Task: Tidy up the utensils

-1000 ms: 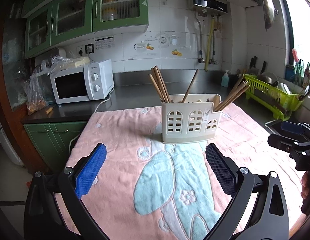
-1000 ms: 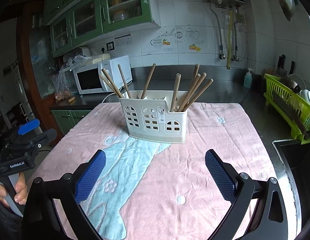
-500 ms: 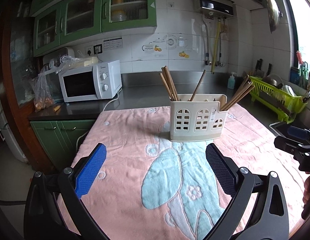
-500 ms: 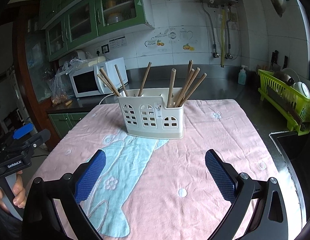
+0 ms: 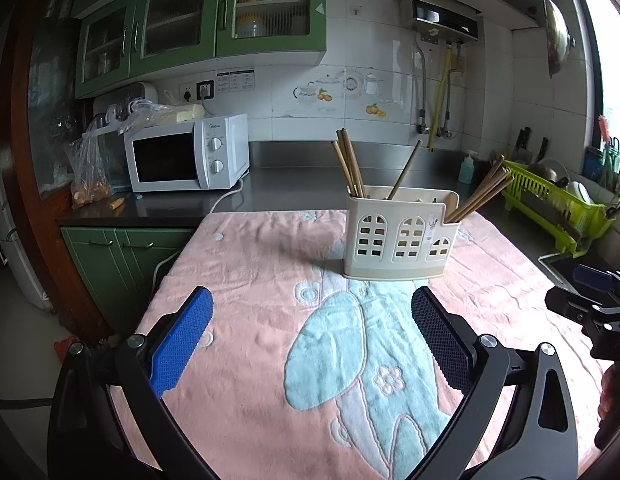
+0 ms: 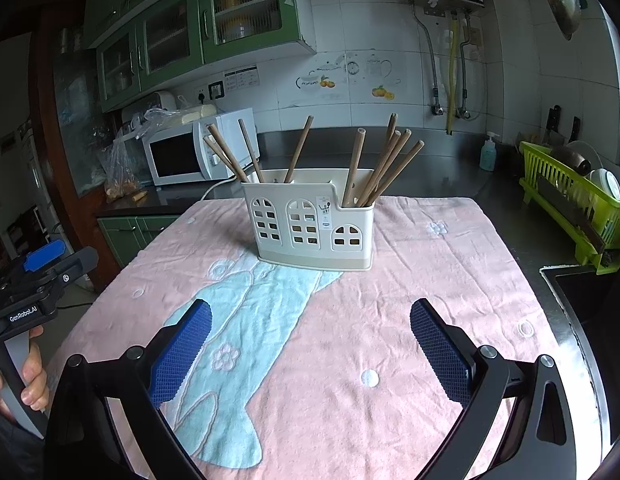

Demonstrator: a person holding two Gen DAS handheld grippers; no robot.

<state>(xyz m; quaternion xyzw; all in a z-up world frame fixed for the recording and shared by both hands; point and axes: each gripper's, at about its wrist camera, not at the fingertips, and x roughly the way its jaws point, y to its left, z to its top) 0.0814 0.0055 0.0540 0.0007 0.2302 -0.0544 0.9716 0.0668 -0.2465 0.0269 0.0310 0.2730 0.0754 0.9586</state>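
**Over the pink towel: both grippers empty, chopsticks standing in the caddy**

At the near edge of the table, the left gripper hovers above the towel with its blue pads spread wide and nothing between them. The right gripper is held likewise, jaws wide apart and empty, well short of any utensil. Farther out, near the middle of the towel, stands the cream utensil caddy. Wooden chopsticks lean upright in it: a cluster in the low end compartment, others spread across the taller sections. No loose utensil shows on the cloth. Judged from this, the sorting appears largely done, or possibly complete; whether regrouping between compartments is left cannot be told. Beyond lie the microwave and the green dish rack.
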